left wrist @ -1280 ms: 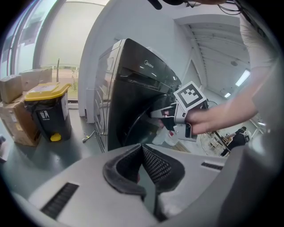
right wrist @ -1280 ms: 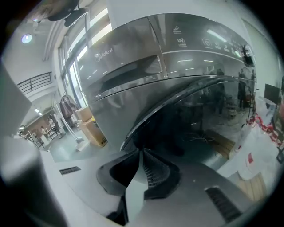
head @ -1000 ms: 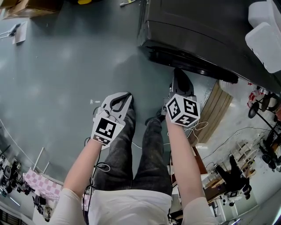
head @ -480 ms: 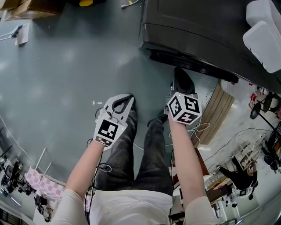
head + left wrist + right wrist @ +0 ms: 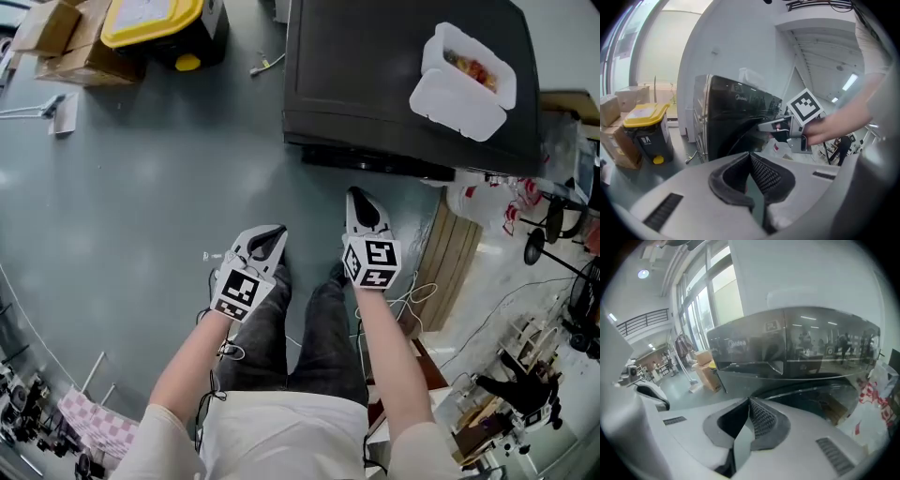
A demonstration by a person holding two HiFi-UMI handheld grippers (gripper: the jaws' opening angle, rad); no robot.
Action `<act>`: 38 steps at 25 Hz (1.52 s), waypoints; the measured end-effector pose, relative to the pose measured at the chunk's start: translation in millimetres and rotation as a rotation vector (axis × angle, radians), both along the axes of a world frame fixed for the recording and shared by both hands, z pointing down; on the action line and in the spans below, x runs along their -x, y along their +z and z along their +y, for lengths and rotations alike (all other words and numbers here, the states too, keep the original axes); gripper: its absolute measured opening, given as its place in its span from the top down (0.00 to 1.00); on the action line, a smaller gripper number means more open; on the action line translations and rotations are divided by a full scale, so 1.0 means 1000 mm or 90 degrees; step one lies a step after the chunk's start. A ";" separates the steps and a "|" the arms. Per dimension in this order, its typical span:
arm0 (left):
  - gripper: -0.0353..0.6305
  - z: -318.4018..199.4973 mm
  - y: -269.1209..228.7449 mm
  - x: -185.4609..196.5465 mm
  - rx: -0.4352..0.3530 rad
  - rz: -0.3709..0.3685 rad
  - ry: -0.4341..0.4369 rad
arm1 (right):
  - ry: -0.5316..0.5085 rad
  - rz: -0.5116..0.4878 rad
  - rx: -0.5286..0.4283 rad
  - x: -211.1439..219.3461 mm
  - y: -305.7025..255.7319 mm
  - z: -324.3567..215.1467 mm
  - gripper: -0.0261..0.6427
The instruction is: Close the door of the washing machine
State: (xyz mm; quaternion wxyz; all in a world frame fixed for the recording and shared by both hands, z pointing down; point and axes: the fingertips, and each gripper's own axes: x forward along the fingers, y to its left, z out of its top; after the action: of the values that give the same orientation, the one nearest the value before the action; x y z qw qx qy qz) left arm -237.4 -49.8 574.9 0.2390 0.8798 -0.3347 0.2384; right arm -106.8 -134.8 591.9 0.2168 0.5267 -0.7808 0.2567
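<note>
From the head view, the person holds both grippers out over their legs, above the grey floor (image 5: 131,187). The left gripper (image 5: 271,236) and the right gripper (image 5: 355,196) point toward the black washing machine (image 5: 375,66), and both hang short of its front without touching it. The right one is the nearer of the two. An open white container (image 5: 466,80) lies on top of the machine, and a yellow-lidded bin (image 5: 150,19) stands off to its left.

In the left gripper view, that gripper's jaws are pressed together at the tips, with nothing between them. Beyond them stands the machine, its dark door (image 5: 736,136) curving across the front. The right gripper shows to the side, gripped by a hand (image 5: 834,129).

In the right gripper view, the jaws are likewise closed tip to tip and empty. The machine's glossy front fills the scene ahead, with the round door low and close beyond the tips, apart from them. I cannot tell whether the door is latched.
</note>
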 end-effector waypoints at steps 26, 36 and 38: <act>0.94 0.070 -0.351 -0.019 -0.135 0.077 0.030 | -0.037 -0.015 -0.109 -0.039 -0.362 0.170 0.91; 0.94 0.077 -0.412 -0.019 -0.181 0.073 -0.023 | -0.038 -0.029 -0.170 -0.096 -0.431 0.188 0.91; 0.94 0.081 -0.422 -0.020 -0.181 0.073 -0.037 | -0.043 -0.025 -0.176 -0.106 -0.441 0.188 0.91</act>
State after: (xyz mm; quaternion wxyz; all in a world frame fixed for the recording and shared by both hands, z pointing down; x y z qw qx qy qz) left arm -217.3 30.8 153.1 0.1379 0.9067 -0.3765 0.1310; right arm -1.2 53.1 150.5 0.1351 0.5201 -0.8300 0.1495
